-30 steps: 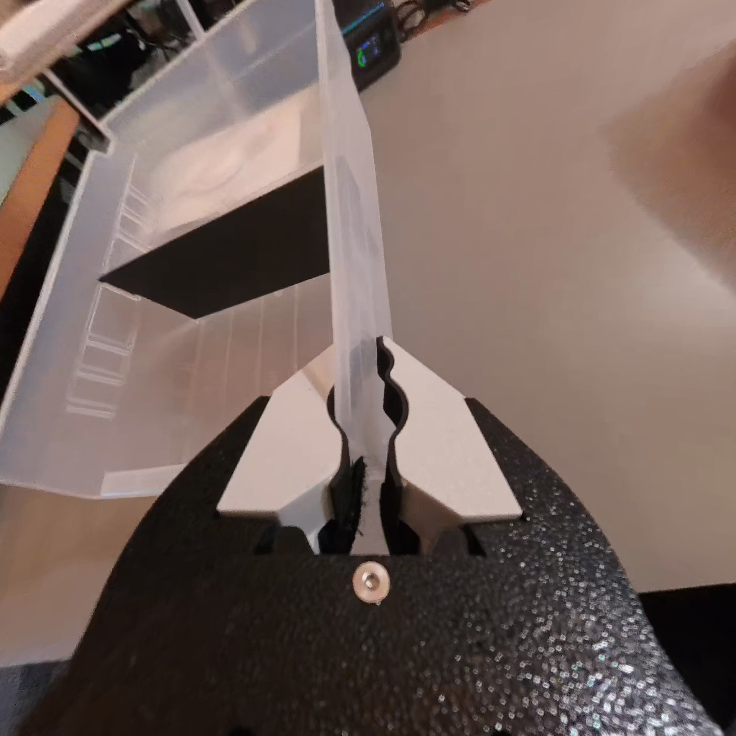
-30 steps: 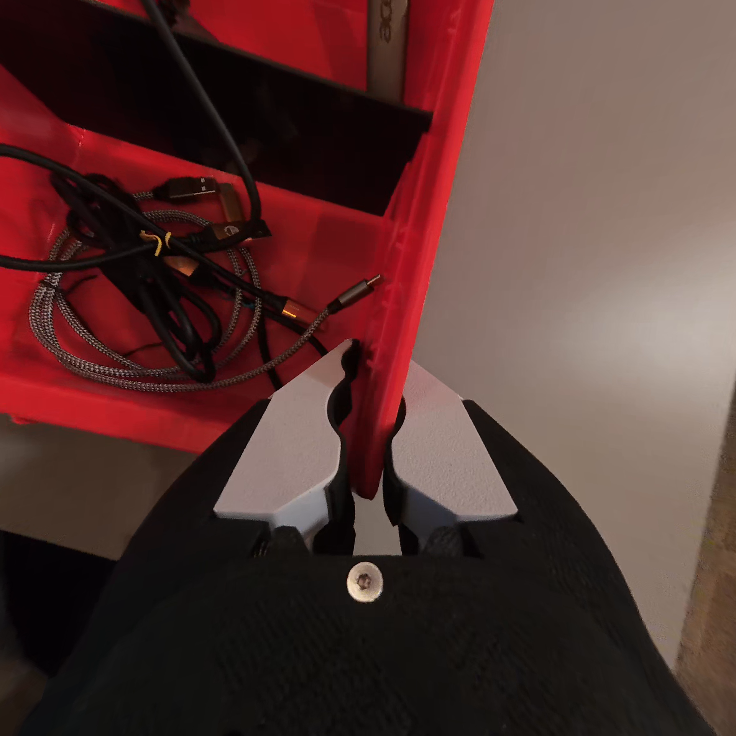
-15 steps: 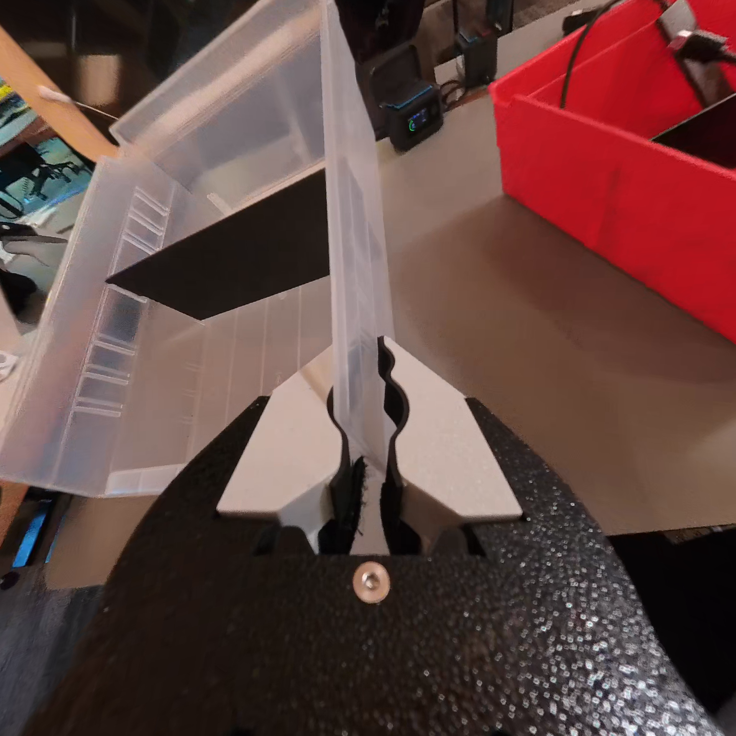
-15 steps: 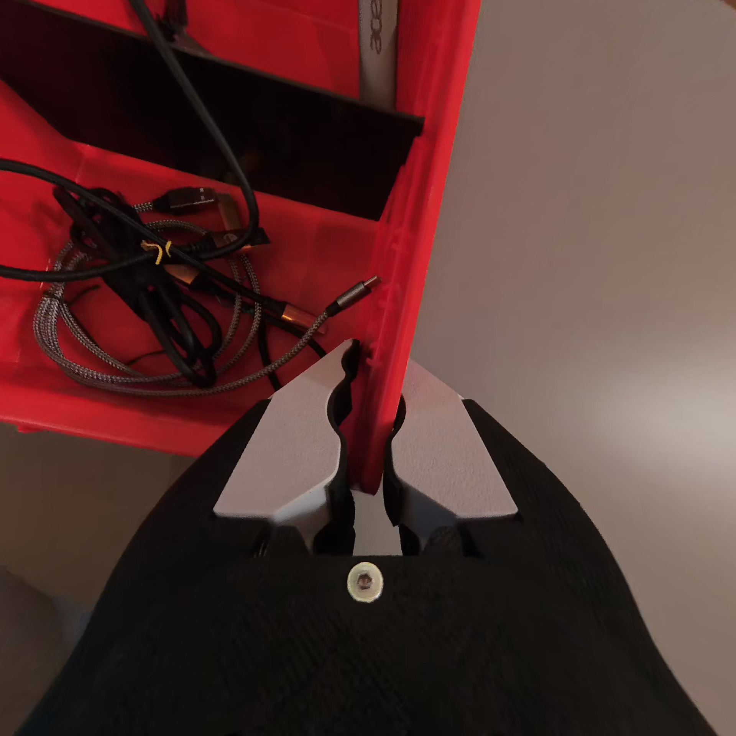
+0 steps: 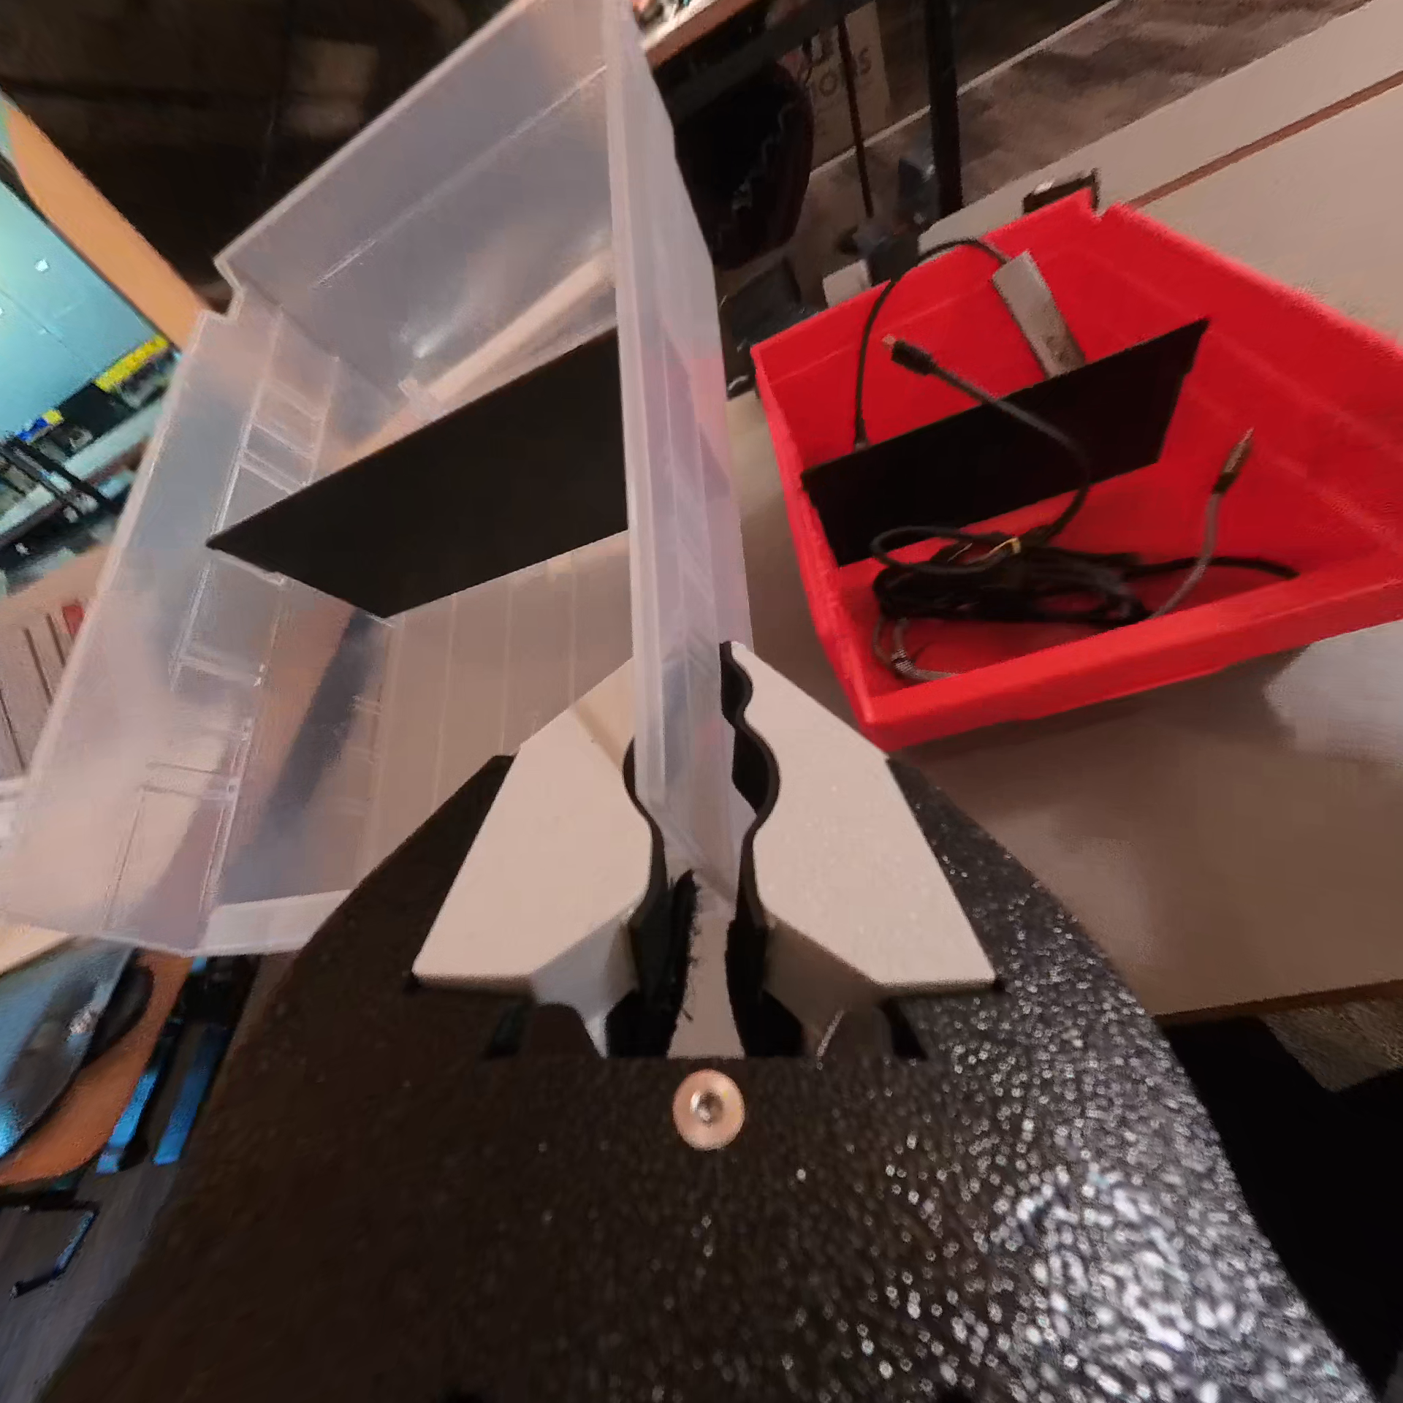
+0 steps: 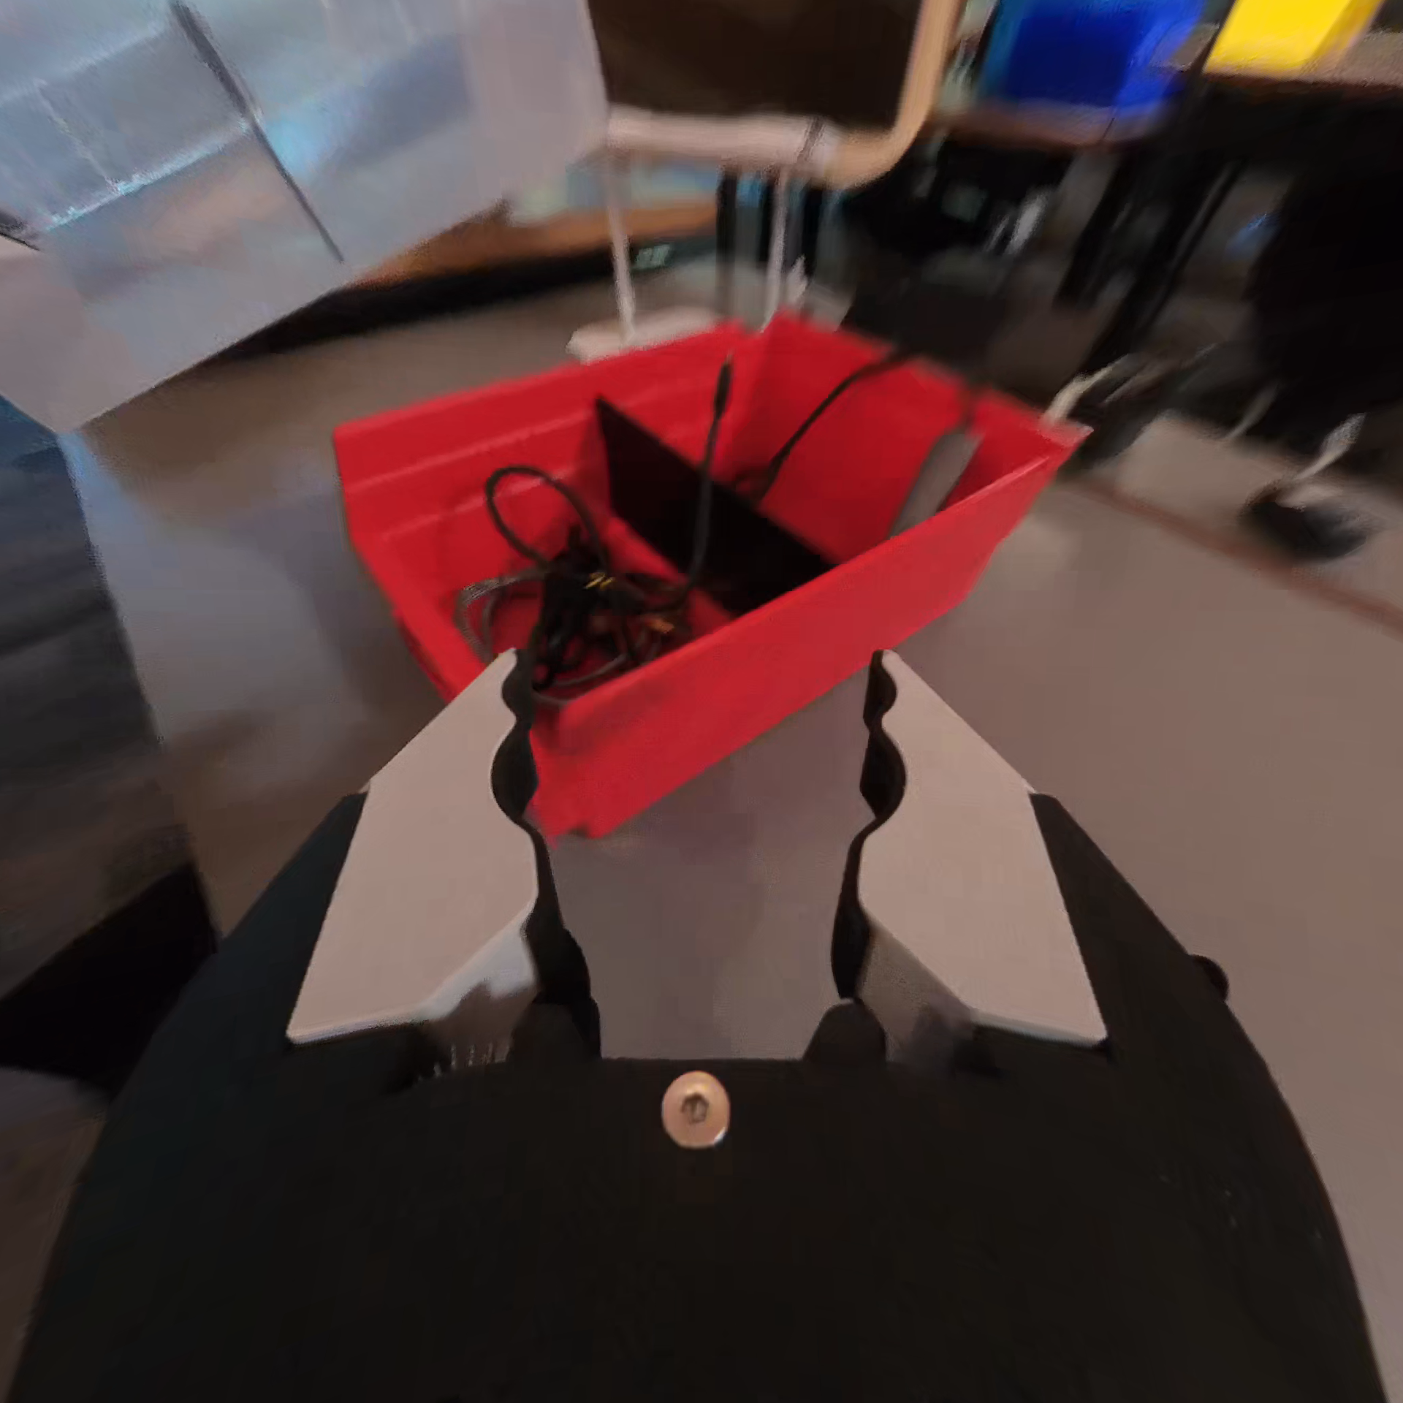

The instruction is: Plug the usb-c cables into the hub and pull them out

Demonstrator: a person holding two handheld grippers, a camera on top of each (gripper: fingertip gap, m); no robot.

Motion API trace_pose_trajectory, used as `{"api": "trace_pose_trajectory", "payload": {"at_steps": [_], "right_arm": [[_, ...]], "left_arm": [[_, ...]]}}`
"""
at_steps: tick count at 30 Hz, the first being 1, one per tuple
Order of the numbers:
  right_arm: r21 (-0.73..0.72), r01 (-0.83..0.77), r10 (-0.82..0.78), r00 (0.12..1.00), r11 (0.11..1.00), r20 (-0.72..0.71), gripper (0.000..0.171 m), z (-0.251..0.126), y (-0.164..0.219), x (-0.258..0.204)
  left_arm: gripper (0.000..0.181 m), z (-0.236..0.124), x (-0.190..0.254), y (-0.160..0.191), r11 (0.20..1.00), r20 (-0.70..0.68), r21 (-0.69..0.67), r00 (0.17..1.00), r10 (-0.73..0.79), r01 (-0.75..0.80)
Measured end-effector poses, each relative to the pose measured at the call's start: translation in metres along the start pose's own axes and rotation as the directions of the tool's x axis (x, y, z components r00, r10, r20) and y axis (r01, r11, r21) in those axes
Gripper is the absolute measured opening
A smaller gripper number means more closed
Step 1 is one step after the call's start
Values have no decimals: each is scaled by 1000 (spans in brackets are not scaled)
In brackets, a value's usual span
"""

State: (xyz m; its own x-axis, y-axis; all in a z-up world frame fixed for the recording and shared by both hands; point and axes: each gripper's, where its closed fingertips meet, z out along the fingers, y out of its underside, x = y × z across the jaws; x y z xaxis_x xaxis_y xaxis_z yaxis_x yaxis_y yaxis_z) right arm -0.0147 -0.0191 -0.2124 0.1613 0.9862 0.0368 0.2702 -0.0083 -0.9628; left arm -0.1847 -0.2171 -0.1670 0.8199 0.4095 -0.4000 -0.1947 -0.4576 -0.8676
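Observation:
My left gripper [image 5: 683, 683] is shut on the side wall of a clear plastic bin [image 5: 342, 455] with a black divider and holds it tilted above the table. A red bin [image 5: 1101, 683] sits on the table to the right. It holds a tangle of black and braided usb-c cables [image 5: 1025, 584]. A grey hub [image 5: 1036, 311] leans behind its black divider [image 5: 987, 471]. In the right wrist view my right gripper [image 6: 695, 668] is open and empty, just short of the red bin [image 6: 759, 683]. The cables [image 6: 577, 600] and the hub [image 6: 937, 471] show blurred.
The grey table top [image 5: 1139, 873] ends at a front edge low on the right. A blurred pale translucent shape [image 6: 190, 190] fills the upper left of the right wrist view. Chair legs [image 6: 759, 152] and blue and yellow boxes [image 6: 1086, 45] stand beyond the table. Measured from the fingertips, the hub [image 6: 937, 471] is 20 cm or so from the right gripper and 35 cm from the left.
My right gripper has let go of the red bin's wall, opened and pulled back. The red bin now rests on the table. My left gripper has swung with the clear bin still held.

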Motion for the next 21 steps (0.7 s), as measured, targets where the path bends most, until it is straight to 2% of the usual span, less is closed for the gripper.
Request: {"api": "trace_pose_trajectory", "payload": {"at_steps": [3, 5, 7, 9, 12, 15, 18, 21], "right_arm": [[179, 157, -115, 968, 971, -224, 81, -66, -15, 44], [246, 269, -154, 902, 931, -403, 75, -115, -13, 76], [245, 358, -166, 807, 901, -567, 67, -162, -2, 107], [235, 365, -120, 729, 901, -673, 66, -202, 8, 136], [264, 321, -12, 654, 909, -756, 66, -246, 14, 172], [287, 290, 112, 498, 913, -860, 63, -290, 35, 203], [323, 196, 194, 487, 926, -852, 63, -299, 60, 218], [330, 172, 213, 480, 928, -851, 62, -308, 68, 222]], "left_arm": [[7, -13, 27, -33, 994, -53, 78, 995, 81, -76], [7, -24, 62, -66, 976, -144, 181, 979, 148, -121], [7, -32, 106, -99, 950, -275, 287, 938, 209, -127], [8, -35, 153, -128, 926, -413, 360, 871, 266, -113], [8, -29, 227, -156, 900, -562, 420, 745, 361, -119], [8, -16, 298, -167, 879, -644, 453, 626, 439, -150], [9, 0, 361, -162, 866, -690, 457, 533, 490, -204], [8, 16, 407, -149, 860, -724, 433, 465, 509, -269]]}}
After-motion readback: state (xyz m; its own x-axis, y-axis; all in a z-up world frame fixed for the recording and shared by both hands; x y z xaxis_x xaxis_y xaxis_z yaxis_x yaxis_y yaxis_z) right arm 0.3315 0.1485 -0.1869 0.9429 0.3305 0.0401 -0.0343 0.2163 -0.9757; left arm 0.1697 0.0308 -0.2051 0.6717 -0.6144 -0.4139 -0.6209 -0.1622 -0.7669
